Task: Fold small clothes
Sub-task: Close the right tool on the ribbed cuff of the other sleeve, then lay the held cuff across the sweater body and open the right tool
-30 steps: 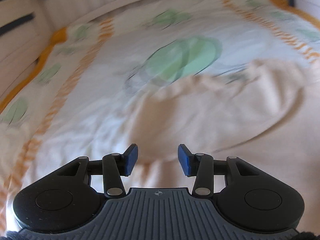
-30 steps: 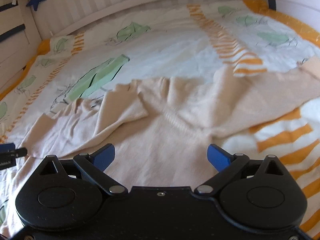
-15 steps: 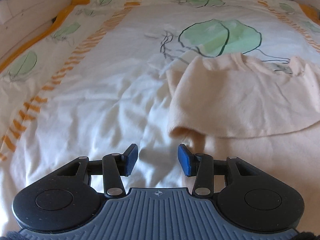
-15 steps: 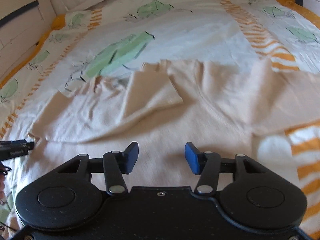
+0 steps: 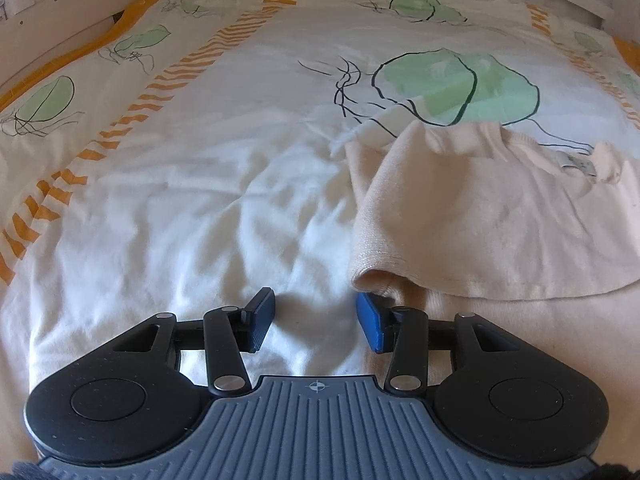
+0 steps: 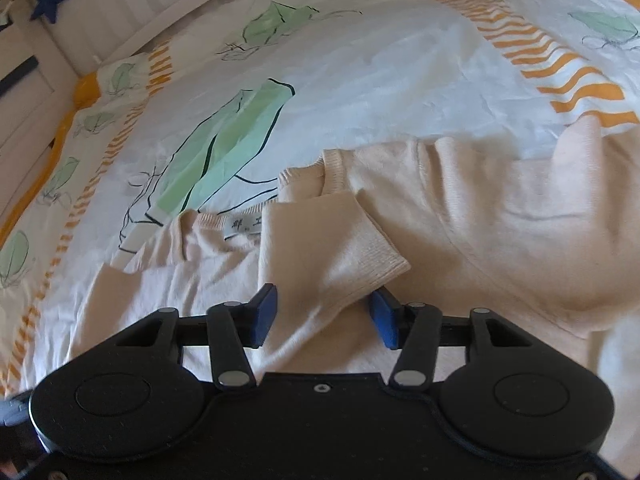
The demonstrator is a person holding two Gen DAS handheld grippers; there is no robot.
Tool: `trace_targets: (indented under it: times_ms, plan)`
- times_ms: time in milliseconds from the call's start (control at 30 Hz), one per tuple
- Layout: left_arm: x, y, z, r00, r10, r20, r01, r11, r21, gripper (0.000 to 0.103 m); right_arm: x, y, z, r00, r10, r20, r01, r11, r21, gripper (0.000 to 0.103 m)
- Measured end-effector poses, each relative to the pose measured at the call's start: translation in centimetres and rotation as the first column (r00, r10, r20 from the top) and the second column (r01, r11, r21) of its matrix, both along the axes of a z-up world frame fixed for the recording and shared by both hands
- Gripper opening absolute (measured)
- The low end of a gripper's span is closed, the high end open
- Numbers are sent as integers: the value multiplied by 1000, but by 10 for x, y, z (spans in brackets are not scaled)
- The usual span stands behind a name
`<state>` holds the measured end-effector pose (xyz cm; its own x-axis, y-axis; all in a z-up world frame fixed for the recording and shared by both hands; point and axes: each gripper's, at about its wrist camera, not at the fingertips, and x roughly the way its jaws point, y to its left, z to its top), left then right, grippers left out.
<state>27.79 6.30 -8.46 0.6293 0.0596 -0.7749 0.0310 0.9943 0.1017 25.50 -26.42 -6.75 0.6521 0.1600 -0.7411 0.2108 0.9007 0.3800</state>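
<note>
A peach knit sweater (image 6: 500, 216) lies spread on the bed's leaf-printed duvet (image 6: 360, 80), neckline and label (image 6: 245, 227) toward the far side. One sleeve (image 6: 320, 248) is already laid back across the body, its ribbed cuff pointing right, probably the first fold toward a narrow parcel.

The right hand-held gripper (image 6: 323, 316) hangs low over that sleeve. Its jaws have just been closing, and the sleeve's raised fold sits between the blue pads, though a gap shows on the left side, so the cloth does not look pinched yet. My guess is that it means to lift the sleeve and re-lay it flatter.

The left hand-held gripper (image 5: 316, 322) sits at the sweater's left edge (image 5: 372, 276), jaws half spread with only bare duvet between them. Its right pad is just beside the rolled side fold. It seems placed there to catch that edge and carry the side inward. The knit is soft and limp, so a shallow bite could slip off.
</note>
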Motion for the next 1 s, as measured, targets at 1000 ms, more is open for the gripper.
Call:
trace_targets:
  times_ms: [1000]
  plan:
    - [-17,-33,7,983,-116,142,94,984,152,44,-39,-11,37,998,0,58,8,991,-131,12]
